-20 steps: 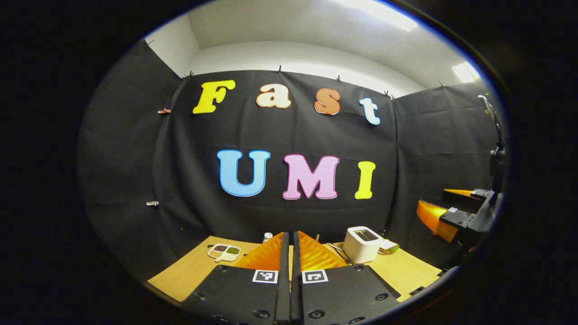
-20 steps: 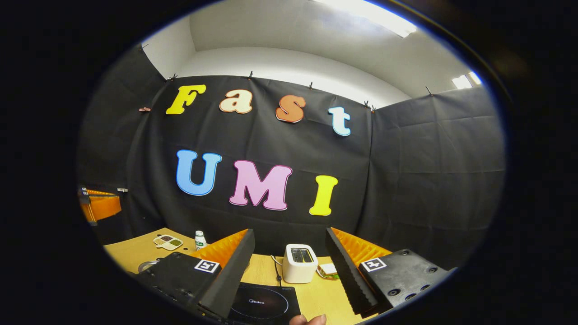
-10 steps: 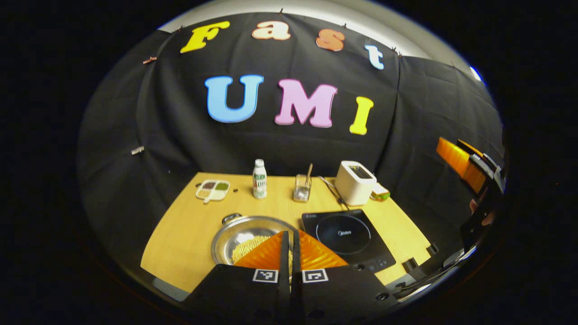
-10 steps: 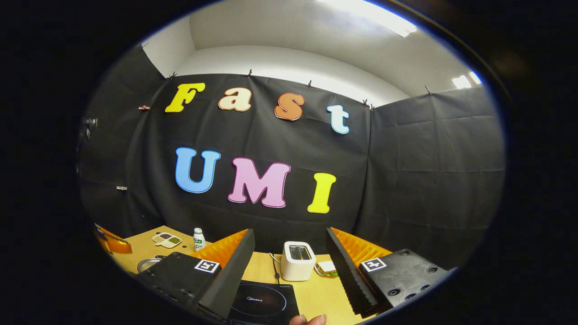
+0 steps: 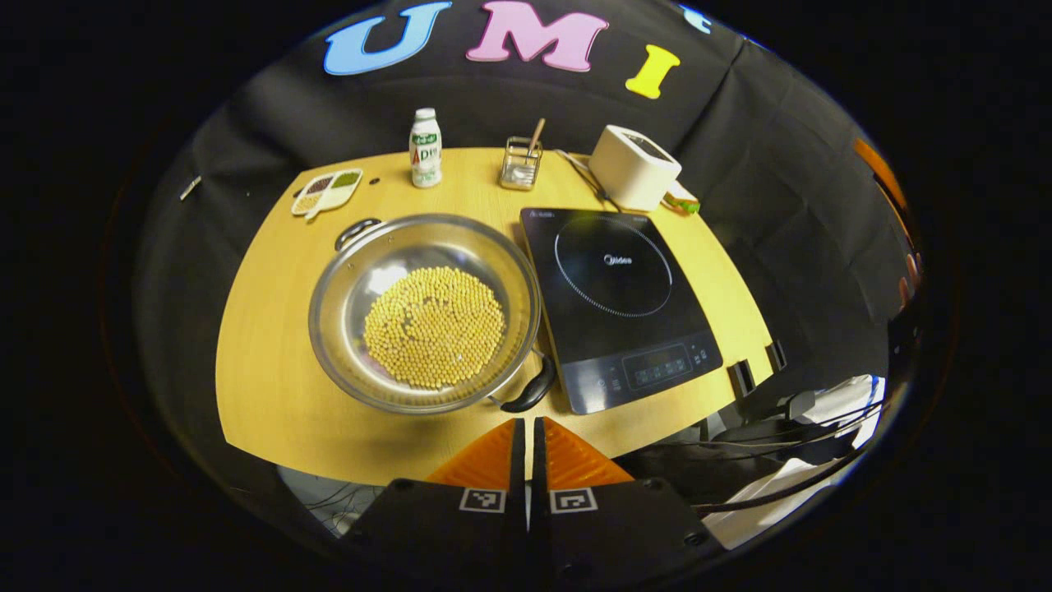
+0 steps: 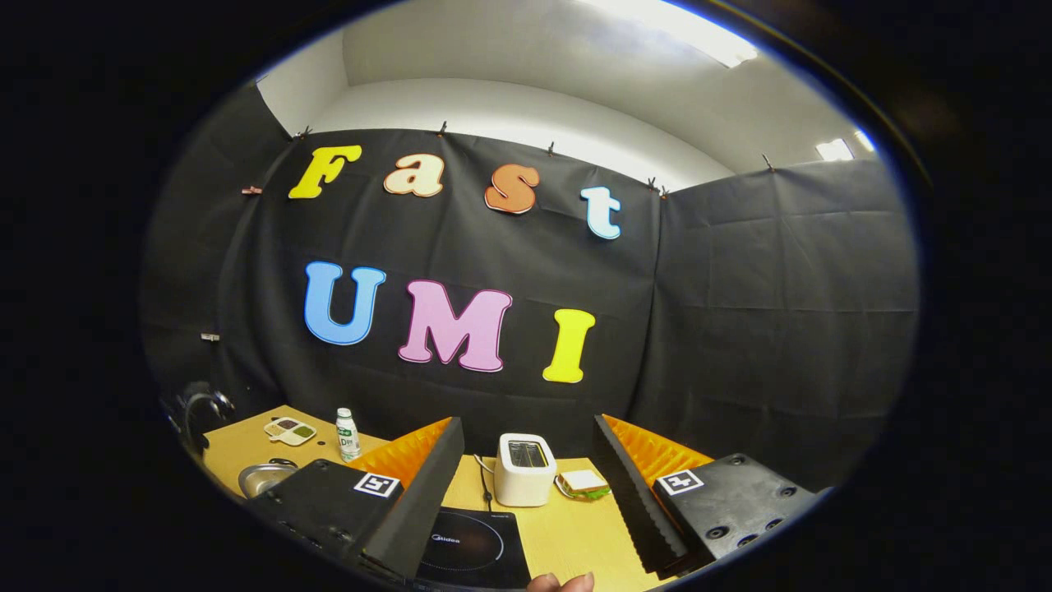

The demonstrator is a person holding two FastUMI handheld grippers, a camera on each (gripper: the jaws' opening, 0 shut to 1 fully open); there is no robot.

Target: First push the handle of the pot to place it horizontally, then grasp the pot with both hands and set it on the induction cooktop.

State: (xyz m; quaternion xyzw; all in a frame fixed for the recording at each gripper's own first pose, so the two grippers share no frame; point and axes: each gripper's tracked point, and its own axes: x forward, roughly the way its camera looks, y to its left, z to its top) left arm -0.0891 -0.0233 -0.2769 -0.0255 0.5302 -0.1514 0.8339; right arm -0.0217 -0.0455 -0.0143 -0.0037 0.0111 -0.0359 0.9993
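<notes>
A wide steel pot (image 5: 423, 312) holding yellow beans sits on the wooden table, just left of the black induction cooktop (image 5: 616, 296). Its black handle (image 5: 530, 390) points toward the near right, beside the cooktop's front corner; a small metal loop handle (image 5: 357, 233) is on the far side. My left gripper (image 5: 527, 421) is shut and empty, hovering above the table's front edge just short of the black handle. My right gripper (image 6: 526, 427) is open and empty, held high over the cooktop (image 6: 468, 551), with the pot's rim (image 6: 263, 477) low at its left.
Along the table's (image 5: 271, 370) back edge stand a divided seasoning dish (image 5: 326, 191), a white bottle (image 5: 425, 148), a wire holder (image 5: 520, 164), a white toaster (image 5: 634, 167) and a sandwich (image 5: 682, 201). Cables and white cloth (image 5: 822, 411) lie below the table's right.
My left gripper has tipped down from facing the wall to looking down on the table, pot and cooktop. It stays shut. My right gripper has barely shifted and stays open.
</notes>
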